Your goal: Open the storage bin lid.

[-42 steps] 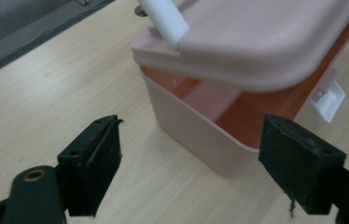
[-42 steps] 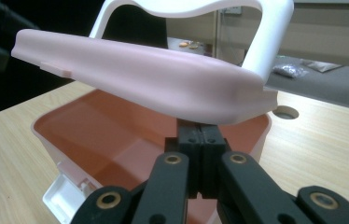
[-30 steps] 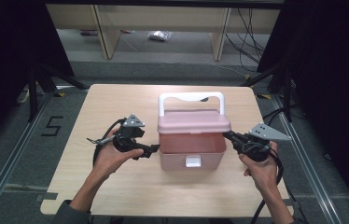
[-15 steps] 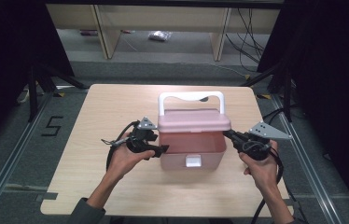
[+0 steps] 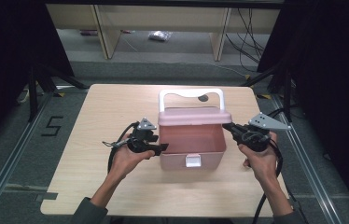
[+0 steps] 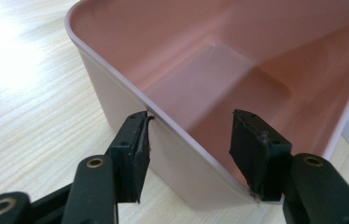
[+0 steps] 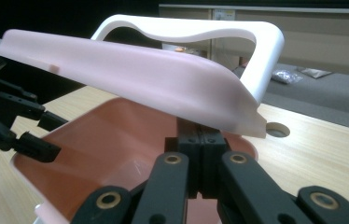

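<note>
The pink box point(image 5: 191, 144) sits mid-frame on the bench point(image 5: 93, 116), lid point(image 5: 193, 115) half raised. Left tool point(image 6: 189, 140) has just been closing, jaws astride the near wall, not yet pinching. Right tool point(image 7: 200, 140), pressed together, props the lid. Pinch the wall squarely before lifting the lid further.

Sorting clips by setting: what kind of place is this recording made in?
Probably a lab or recording workspace, not a home: a bare wooden table stands on grey floor with metal rails, dark curtains hang at both sides, and loose cables trail behind.
</note>
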